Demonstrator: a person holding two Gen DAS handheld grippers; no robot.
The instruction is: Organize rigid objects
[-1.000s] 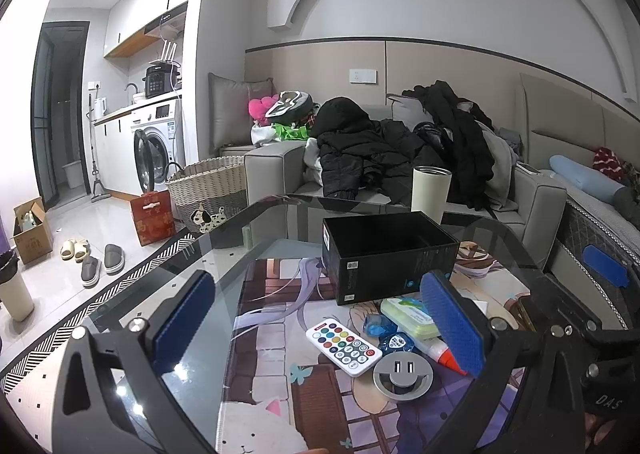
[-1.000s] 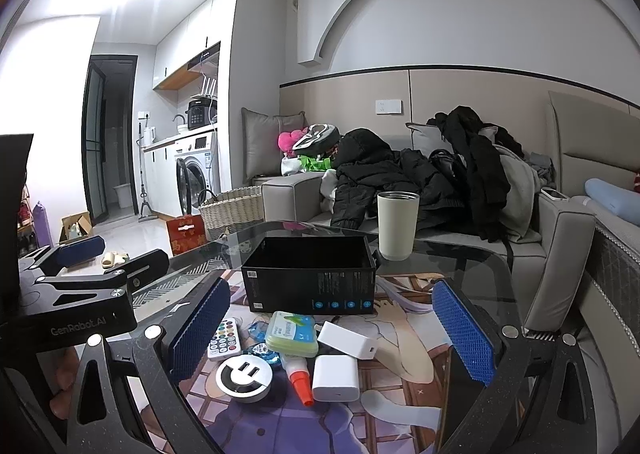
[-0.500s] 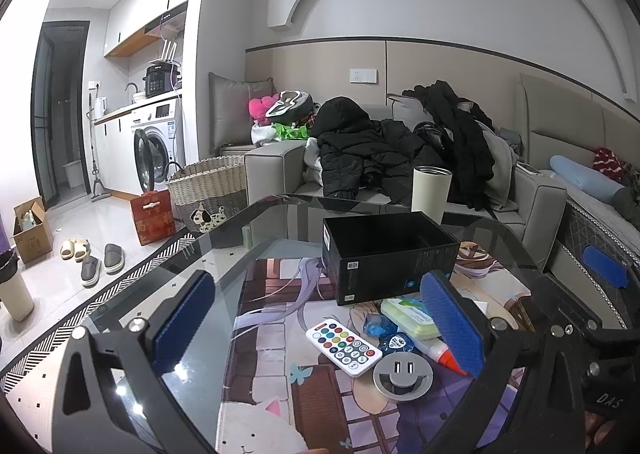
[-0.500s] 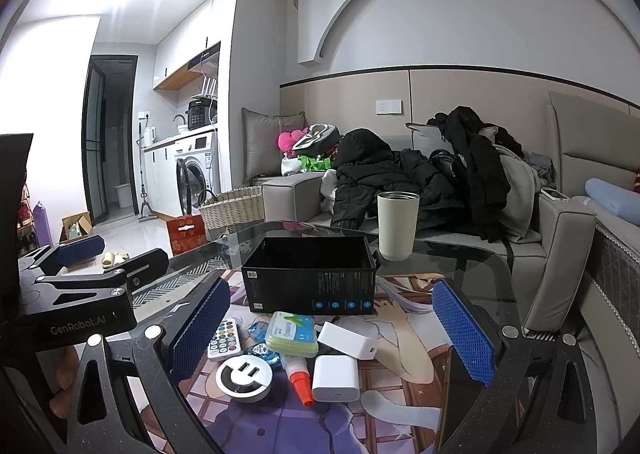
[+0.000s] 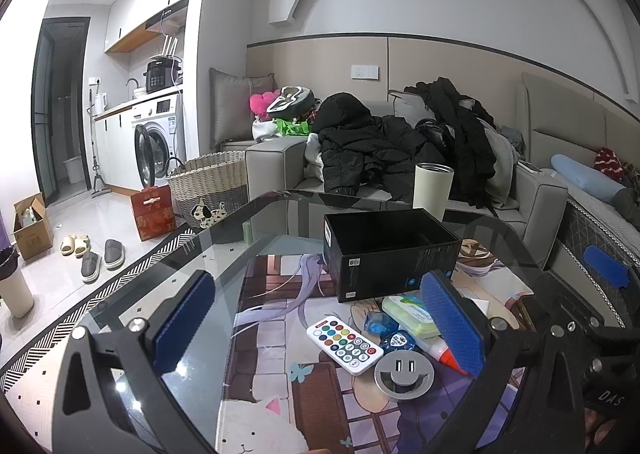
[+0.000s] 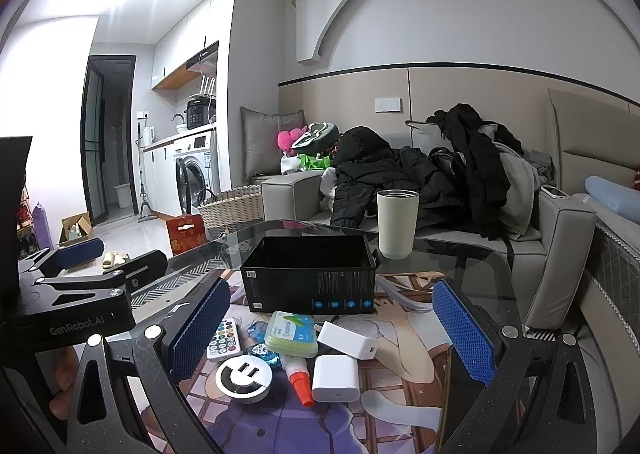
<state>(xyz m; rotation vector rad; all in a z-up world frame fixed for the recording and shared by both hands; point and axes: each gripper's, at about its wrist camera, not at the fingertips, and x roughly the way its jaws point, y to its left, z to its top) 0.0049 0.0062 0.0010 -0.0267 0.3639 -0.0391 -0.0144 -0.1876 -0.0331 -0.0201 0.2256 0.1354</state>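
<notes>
Bright indoor light, ceiling glare, fisheye warping

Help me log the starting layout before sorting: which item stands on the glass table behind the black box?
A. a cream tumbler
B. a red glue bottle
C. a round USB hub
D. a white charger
A: the cream tumbler stands upright on the table beyond the far right corner of the open black box, while the small items lie in front of the box.

**Clearance: tabletop**

Left half of the tabletop (image 5: 224, 254) lies bare. Black box (image 6: 310, 274) and tumbler (image 6: 397, 223) block the far edge. Remote (image 6: 223, 339), round socket (image 6: 244, 375), glue bottle (image 6: 298, 374) and chargers (image 6: 335, 377) crowd the near edge.
</notes>
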